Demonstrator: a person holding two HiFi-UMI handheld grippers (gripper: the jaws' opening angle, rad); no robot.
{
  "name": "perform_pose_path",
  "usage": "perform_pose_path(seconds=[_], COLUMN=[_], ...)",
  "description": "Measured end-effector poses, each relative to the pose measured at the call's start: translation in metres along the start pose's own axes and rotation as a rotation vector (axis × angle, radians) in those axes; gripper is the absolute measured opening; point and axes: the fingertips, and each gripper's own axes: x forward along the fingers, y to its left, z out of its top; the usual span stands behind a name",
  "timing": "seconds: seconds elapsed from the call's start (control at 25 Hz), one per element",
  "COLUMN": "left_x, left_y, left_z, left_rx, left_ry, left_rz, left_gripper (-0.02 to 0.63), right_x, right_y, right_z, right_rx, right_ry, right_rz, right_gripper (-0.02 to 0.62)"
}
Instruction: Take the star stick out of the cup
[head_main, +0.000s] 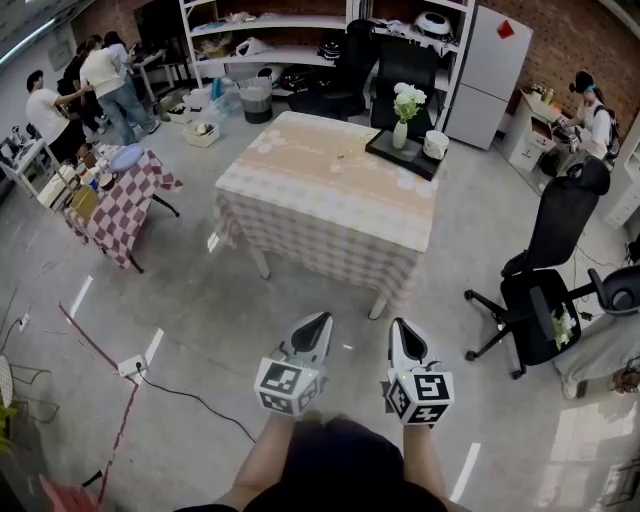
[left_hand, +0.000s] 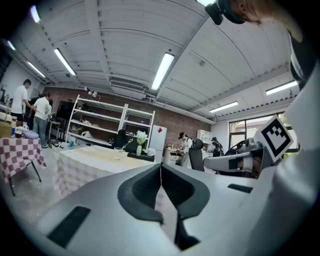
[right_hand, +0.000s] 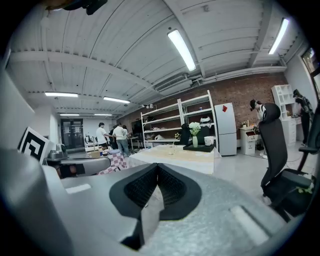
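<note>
The cloth-covered table (head_main: 300, 215) stands at twelve o'clock from the person, well apart across open floor, and a black office chair (head_main: 545, 290) sits at about three o'clock. Both tools are held out low in front of the body. The left gripper (head_main: 318, 322) has its jaws pressed together with nothing between them, and the right gripper (head_main: 401, 326) is the same, pads meeting on nothing. A dark tray (head_main: 385, 148) with a vase of white flowers (head_main: 403, 118) occupies the table's far corner at one o'clock. The small clear cup (right_hand: 172, 149) stands on the tabletop, with the tray at about two o'clock from it, and the star stick (right_hand: 177, 136) rises out of it at a slant. The task looks not yet begun. The approach is the first hazard: a cable (head_main: 190, 397) trails over the floor at nine o'clock. Arriving with the jaws unopened would likely nudge the stick, and pulling it sideways could tip so light a cup.
</note>
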Motion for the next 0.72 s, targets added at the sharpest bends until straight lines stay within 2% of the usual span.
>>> perform_pose_path(seconds=[0.72], left_x=[-0.002], left_y=[-0.028], left_z=[-0.027], left_rx=[-0.024], left_ry=[0.012], left_rz=[0.042], left_gripper=[0.011], right_x=[-0.020], right_y=[-0.032], right_z=[-0.024], right_rx=[0.020], right_ry=[0.015], right_rz=[-0.011], right_gripper=[0.003])
